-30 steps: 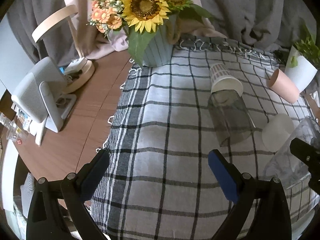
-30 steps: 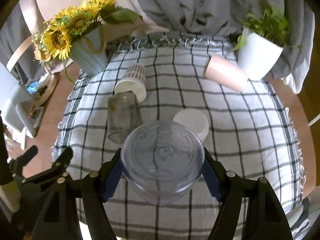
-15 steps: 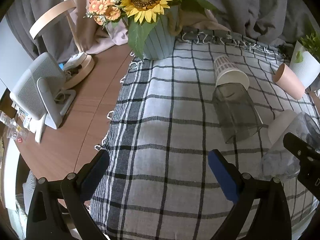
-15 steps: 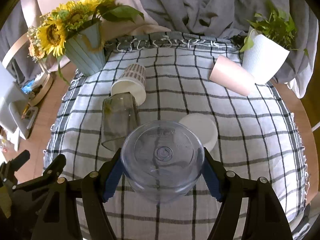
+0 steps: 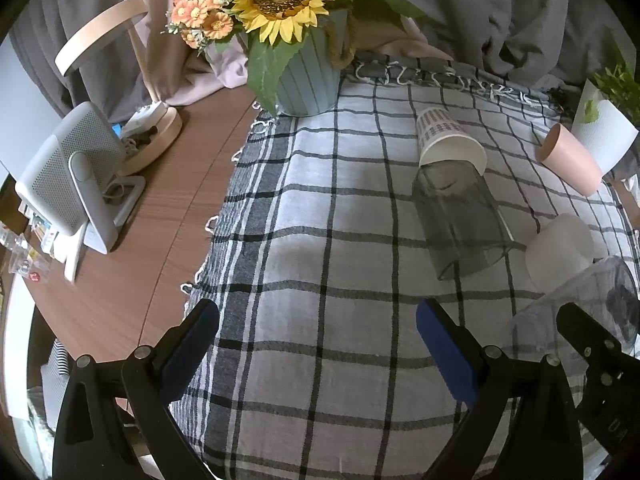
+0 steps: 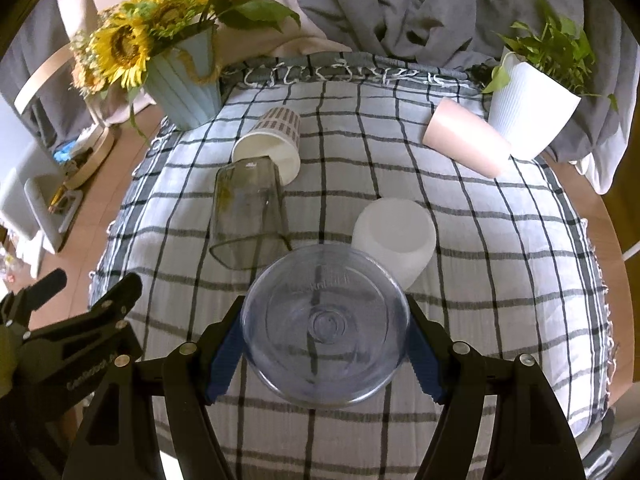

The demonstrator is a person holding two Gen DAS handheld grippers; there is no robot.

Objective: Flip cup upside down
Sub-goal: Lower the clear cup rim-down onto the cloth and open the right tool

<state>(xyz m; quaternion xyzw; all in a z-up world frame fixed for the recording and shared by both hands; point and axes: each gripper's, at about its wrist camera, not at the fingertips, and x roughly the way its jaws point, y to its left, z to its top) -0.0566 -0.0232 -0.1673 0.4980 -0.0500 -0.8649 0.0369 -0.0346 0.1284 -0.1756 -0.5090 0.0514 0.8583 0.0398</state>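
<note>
My right gripper [image 6: 325, 354] is shut on a clear plastic cup [image 6: 325, 322], whose round base faces the camera above the checked cloth. The same cup [image 5: 588, 304] shows at the right edge of the left wrist view, held by the right gripper's black fingers [image 5: 588, 344]. My left gripper [image 5: 318, 344] is open and empty over the near part of the cloth, to the left of the held cup.
A smoky glass [image 6: 248, 216] lies on its side against a patterned paper cup [image 6: 274, 142]. A white cup [image 6: 394, 232] and a pink cup [image 6: 466, 142] also lie tipped. A sunflower vase [image 6: 186, 80] and white plant pot [image 6: 528, 110] stand at the back. A wooden tabletop [image 5: 136, 264] lies left.
The right gripper has carried the clear cup forward, closer to the white cup and the glass. The left gripper has also moved forward a little.
</note>
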